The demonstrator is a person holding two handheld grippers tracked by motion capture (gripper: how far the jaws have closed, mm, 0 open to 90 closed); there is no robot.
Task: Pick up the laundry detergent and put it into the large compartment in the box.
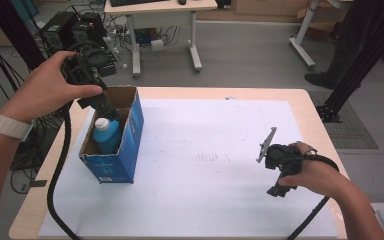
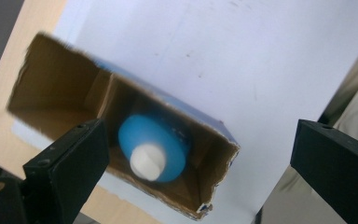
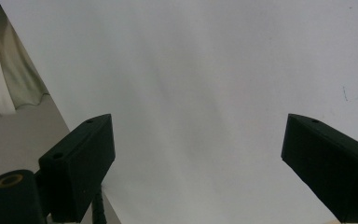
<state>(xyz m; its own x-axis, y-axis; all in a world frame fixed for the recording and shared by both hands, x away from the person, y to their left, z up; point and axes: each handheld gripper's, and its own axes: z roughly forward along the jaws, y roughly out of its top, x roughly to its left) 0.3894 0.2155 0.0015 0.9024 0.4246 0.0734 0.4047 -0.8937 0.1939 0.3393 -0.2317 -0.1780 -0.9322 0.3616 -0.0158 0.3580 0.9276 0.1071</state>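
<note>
A blue bottle with a white cap point(image 1: 105, 134) stands upright inside an open-topped blue cardboard box point(image 1: 128, 145) on the left of the white sheet point(image 1: 215, 130). My left gripper point(image 1: 106, 107) hangs just above the box's opening, open, with nothing between its jaws. In the left gripper view the bottle point(image 2: 153, 148) sits below, inside the box point(image 2: 56, 88), and my left gripper point(image 2: 200, 137) has its jaws wide apart. My right gripper point(image 1: 281, 190) rests low over the sheet's right side, near the front. It is open point(image 3: 198, 140) and empty above bare white sheet.
The sheet covers most of a light wooden table point(image 1: 310, 107). A black cable point(image 1: 60, 170) trails from the left gripper down the table's left side. Behind stand a white-legged desk point(image 1: 162, 20), a tangle of cables and electronics point(image 1: 75, 30), and a person's legs point(image 1: 350, 45).
</note>
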